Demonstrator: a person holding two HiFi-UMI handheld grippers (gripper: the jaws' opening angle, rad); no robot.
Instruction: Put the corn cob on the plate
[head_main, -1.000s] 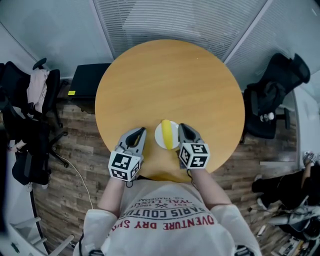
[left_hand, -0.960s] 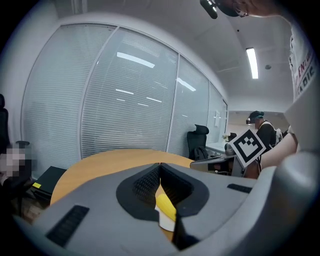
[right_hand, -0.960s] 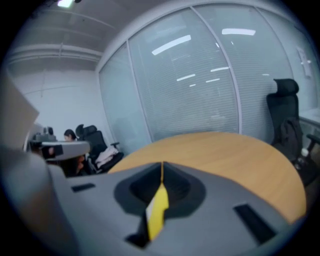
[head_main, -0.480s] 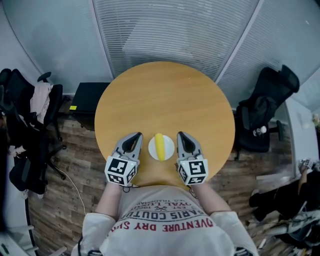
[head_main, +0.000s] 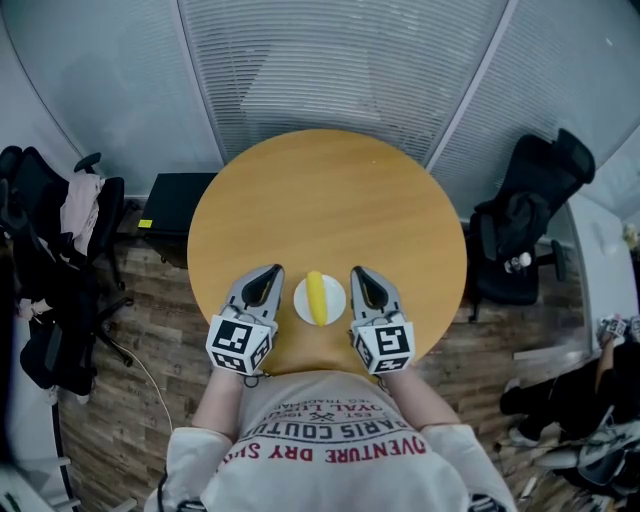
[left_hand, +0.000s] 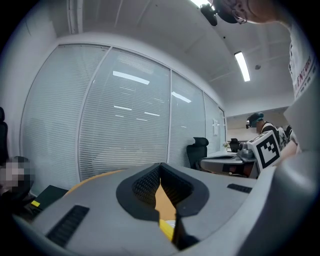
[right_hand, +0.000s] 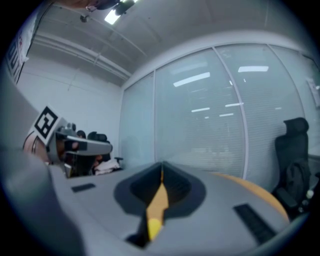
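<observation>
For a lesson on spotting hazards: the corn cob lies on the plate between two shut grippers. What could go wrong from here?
1. The left gripper and right gripper flank the plate closely in the head view; a sideways swing might knock it.
2. The corn cob is round and lies loose; a nudge could roll it off.
3. The plate sits near the table's edge by the person, so a bump might push it over.

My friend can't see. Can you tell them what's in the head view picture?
A yellow corn cob lies on a white plate near the close edge of a round wooden table. The left gripper and right gripper flank the plate, both shut and empty.
</observation>
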